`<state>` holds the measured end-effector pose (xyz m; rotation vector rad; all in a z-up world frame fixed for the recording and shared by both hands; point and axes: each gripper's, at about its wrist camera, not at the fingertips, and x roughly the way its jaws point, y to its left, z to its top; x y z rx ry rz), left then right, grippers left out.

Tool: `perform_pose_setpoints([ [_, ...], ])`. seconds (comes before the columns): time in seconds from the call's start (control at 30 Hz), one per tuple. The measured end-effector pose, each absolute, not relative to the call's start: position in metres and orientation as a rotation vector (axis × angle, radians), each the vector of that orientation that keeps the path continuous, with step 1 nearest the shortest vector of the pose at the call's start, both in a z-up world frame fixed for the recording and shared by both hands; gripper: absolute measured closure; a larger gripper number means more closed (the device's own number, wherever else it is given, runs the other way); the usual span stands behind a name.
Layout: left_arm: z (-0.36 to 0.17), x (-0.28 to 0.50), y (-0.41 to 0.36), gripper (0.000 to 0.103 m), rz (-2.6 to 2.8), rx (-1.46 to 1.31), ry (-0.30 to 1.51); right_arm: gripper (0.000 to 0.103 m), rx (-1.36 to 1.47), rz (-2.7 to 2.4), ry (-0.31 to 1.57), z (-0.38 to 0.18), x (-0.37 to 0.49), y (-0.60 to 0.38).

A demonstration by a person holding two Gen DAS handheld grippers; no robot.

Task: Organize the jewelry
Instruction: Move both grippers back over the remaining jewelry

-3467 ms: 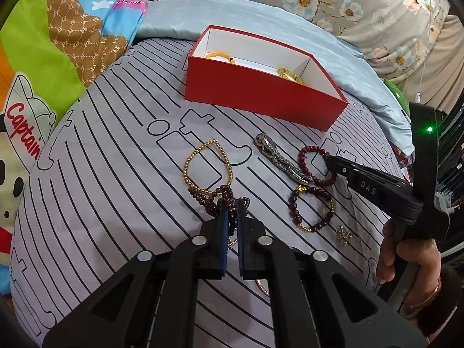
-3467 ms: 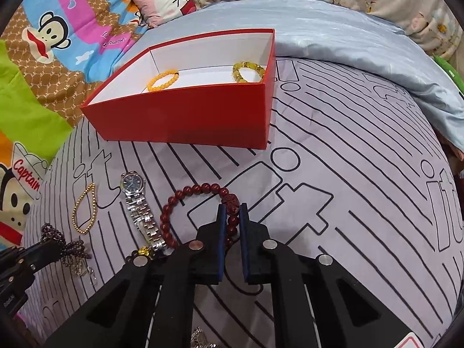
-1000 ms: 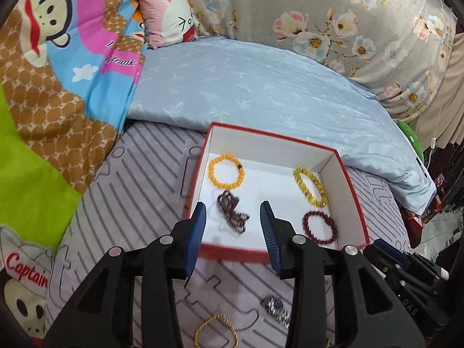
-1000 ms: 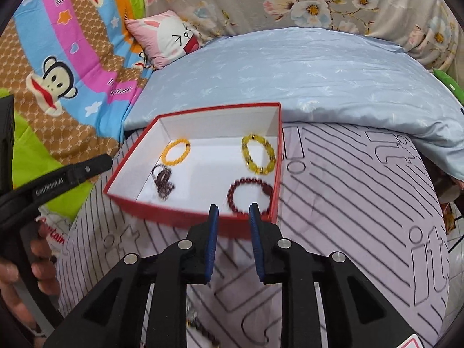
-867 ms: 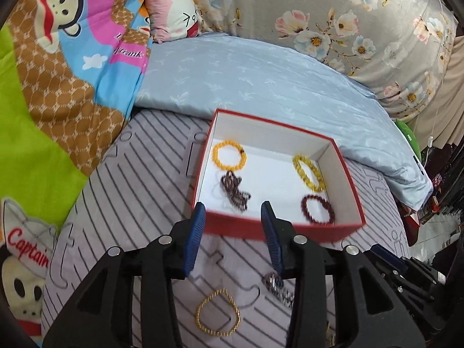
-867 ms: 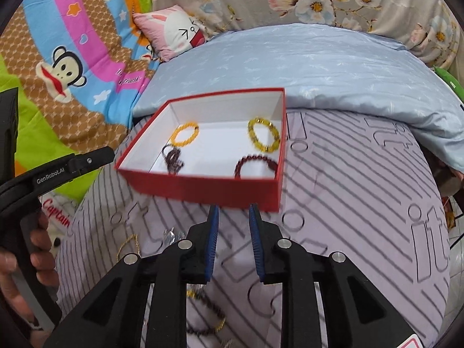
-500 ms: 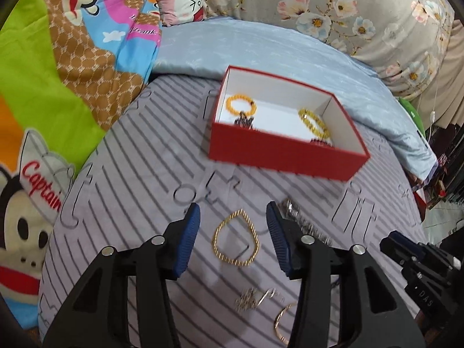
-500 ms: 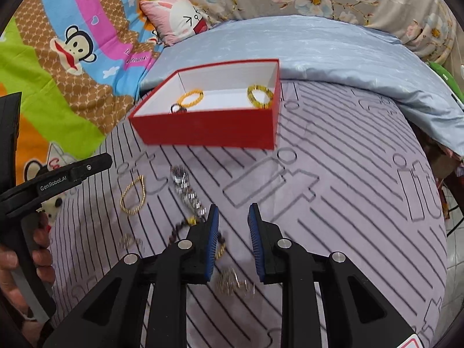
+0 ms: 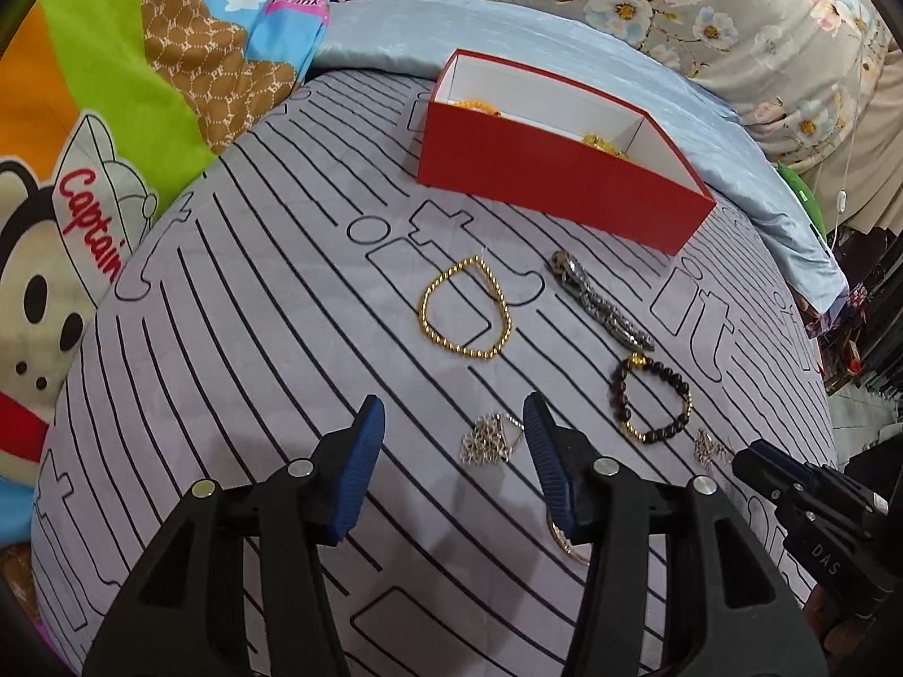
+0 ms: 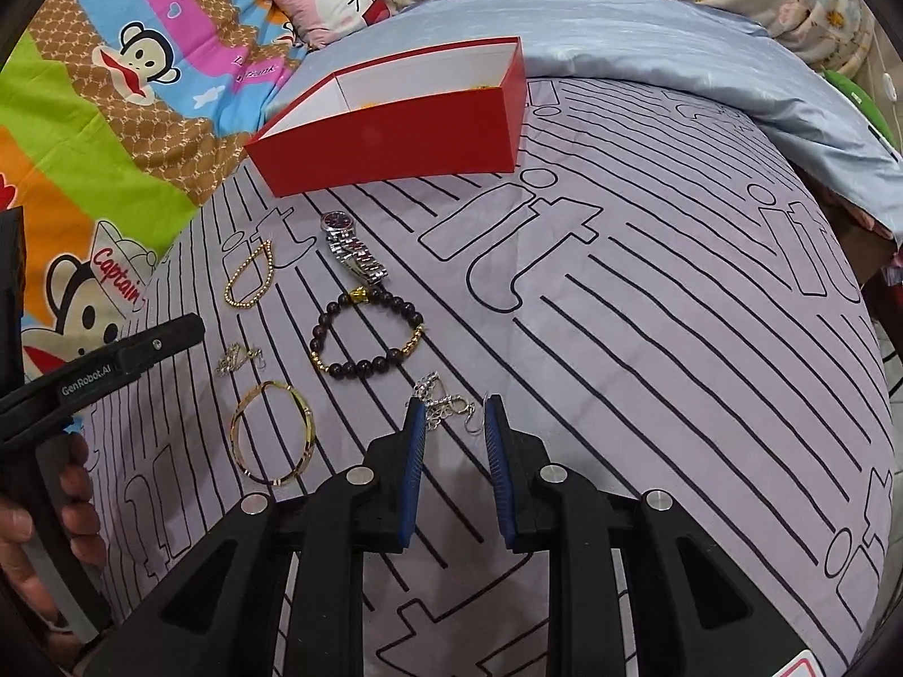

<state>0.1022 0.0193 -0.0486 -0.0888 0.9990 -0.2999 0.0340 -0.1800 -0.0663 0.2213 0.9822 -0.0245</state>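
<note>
Left wrist view shows both grippers have come back from the red box [image 9: 556, 180] empty, the left gripper [image 9: 454, 468] spread wide over a gold chain [image 9: 490, 440] and the right gripper [image 10: 450, 454] spread around a silver chain [image 10: 446, 403], so those likely go next.

We are looking forward and down along each gripper's fingers, low over the striped bedspread [image 9: 237, 338]. Both views are sharing the red box [image 9: 559, 180] [image 10: 395, 135] and the loose jewelry before it.
</note>
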Motion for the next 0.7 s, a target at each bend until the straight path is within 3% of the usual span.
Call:
perform_pose_setpoints([
  [0.7,-0.056,0.11,0.031,0.054,-0.261,-0.11,1.017,0.081,0.164,0.007,0.992,-0.079,0.095,-0.16],
])
